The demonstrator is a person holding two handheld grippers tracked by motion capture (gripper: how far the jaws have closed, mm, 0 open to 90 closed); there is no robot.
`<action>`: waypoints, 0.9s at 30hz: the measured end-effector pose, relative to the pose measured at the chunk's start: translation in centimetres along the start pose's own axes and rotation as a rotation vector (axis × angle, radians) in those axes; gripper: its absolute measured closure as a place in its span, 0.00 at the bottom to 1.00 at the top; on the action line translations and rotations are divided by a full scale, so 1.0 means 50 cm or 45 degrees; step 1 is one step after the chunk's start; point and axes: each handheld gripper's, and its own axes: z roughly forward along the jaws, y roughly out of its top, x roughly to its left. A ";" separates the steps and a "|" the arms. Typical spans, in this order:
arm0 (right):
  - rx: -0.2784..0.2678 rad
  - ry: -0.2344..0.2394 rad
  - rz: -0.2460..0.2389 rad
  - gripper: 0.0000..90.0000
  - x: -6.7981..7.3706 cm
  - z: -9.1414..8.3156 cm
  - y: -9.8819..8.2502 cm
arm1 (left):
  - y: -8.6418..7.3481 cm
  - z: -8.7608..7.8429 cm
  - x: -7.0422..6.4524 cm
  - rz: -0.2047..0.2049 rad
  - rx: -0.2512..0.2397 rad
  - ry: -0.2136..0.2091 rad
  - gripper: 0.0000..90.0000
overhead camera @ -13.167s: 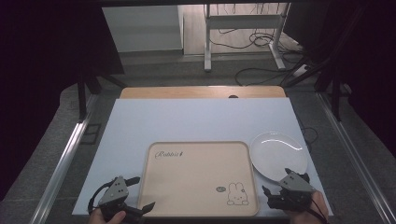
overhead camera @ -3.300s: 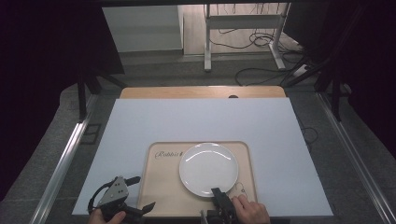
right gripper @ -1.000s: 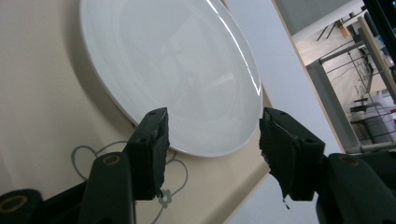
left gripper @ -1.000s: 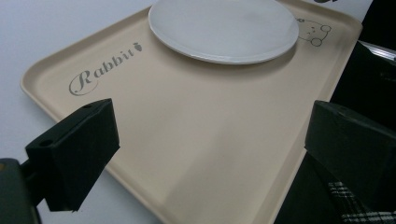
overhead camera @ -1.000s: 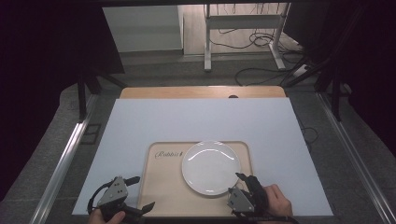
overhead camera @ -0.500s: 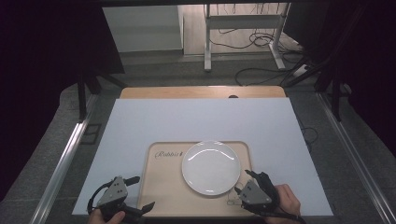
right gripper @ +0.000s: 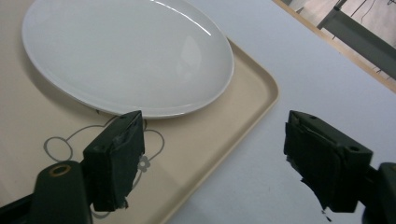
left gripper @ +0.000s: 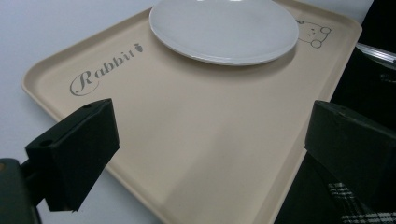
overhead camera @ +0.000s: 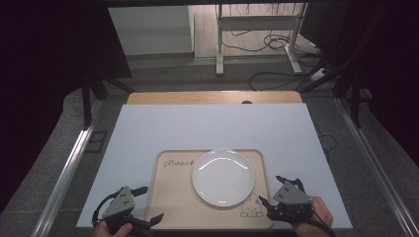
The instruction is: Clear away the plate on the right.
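Note:
A white plate (overhead camera: 223,177) lies on the beige tray (overhead camera: 175,202), which carries a "Rabbit" script and a bear drawing. The plate (left gripper: 224,28) sits toward the tray's right half. My left gripper (overhead camera: 148,205) is at the tray's near left corner, open, its jaws wide apart over the tray floor (left gripper: 210,140). Just off the tray's right edge, near the front, my right gripper (overhead camera: 274,192) stands open with nothing held. In the right gripper view the plate (right gripper: 126,56) lies beyond the jaws, and the tray rim (right gripper: 261,105) passes between them.
The tray rests on a white mat (overhead camera: 212,126) over a wooden table (overhead camera: 212,97). Metal rails (overhead camera: 69,168) run along both sides. A desk frame (overhead camera: 257,34) and cables (overhead camera: 276,74) lie on the floor beyond the far edge.
The plate went from the mat at the right onto the tray. Since a second ago my right gripper has drawn back to the right, off the tray. The left gripper has stayed put.

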 end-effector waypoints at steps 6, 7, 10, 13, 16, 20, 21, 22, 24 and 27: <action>-0.030 0.022 0.085 0.15 -0.017 -0.006 -0.014 | 0.000 0.000 0.000 0.001 0.001 0.001 0.03; -0.035 0.022 0.099 0.14 -0.019 -0.006 -0.016 | 0.000 0.000 0.000 0.000 0.001 0.001 0.03; -0.044 0.026 0.132 0.12 -0.026 -0.008 -0.024 | -0.001 -0.001 -0.001 0.000 0.001 0.002 0.03; -0.051 0.023 0.160 0.11 -0.033 -0.013 -0.030 | -0.001 -0.001 -0.001 0.000 0.002 0.004 0.03; -0.066 0.022 0.207 0.11 -0.039 -0.018 -0.037 | -0.001 -0.002 -0.001 -0.001 0.002 0.006 0.03; -0.087 0.022 0.250 0.10 -0.046 -0.024 -0.045 | -0.002 -0.003 -0.002 -0.003 0.003 0.009 0.03; -0.092 0.019 0.257 0.10 -0.048 -0.026 -0.047 | -0.002 -0.003 -0.002 -0.004 0.003 0.010 0.03; -0.098 0.017 0.266 0.10 -0.050 -0.028 -0.050 | -0.002 -0.004 -0.002 -0.004 0.003 0.010 0.03; -0.109 0.011 0.276 0.09 -0.052 -0.033 -0.054 | -0.002 -0.004 -0.003 -0.005 0.002 0.011 0.03; -0.125 0.001 0.297 0.09 -0.056 -0.041 -0.060 | -0.002 -0.004 -0.003 -0.005 0.002 0.011 0.03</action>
